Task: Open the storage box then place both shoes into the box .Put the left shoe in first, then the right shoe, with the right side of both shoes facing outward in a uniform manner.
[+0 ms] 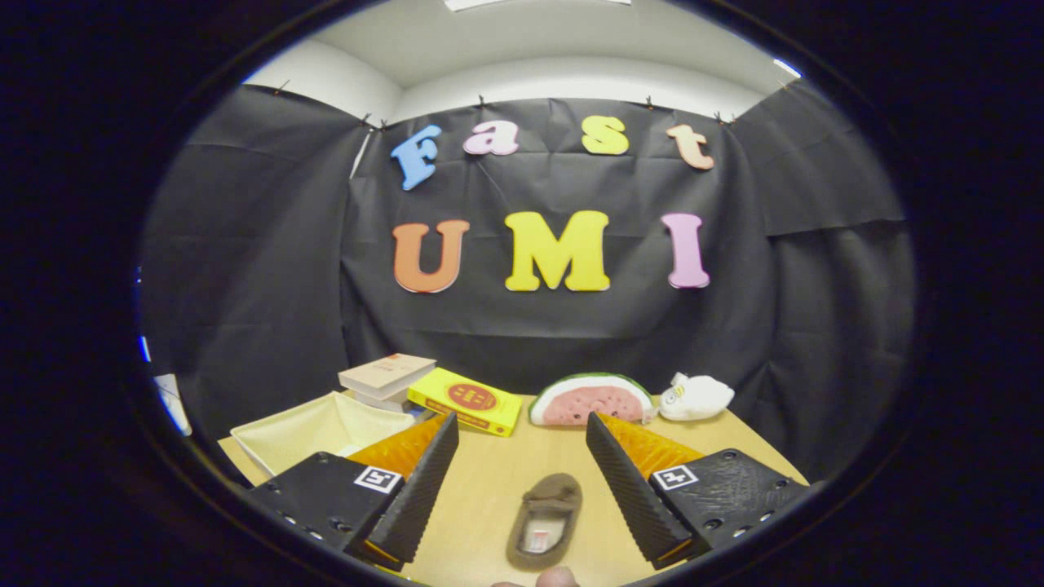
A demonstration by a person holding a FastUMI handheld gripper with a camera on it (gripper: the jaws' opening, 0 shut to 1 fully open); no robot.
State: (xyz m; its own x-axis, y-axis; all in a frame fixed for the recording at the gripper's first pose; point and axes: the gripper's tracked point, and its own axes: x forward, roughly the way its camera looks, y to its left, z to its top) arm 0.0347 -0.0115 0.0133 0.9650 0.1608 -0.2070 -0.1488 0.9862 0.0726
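I read the gripper (522,456) with fingers spread wide, clamping nothing; the brown shoe (545,522) lies on the wooden table (506,473) between them, opening up; beyond the shoe I see a cream fabric storage box (314,428), yellow book (466,399), watermelon plush (587,399) and white plush (695,396).

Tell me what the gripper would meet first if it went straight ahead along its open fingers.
Probably the watermelon plush at the table's far edge. The gripper is open, with the brown slipper lying between its fingers, seemingly lower than they are. Depth is unclear, so a low path could touch the slipper first.
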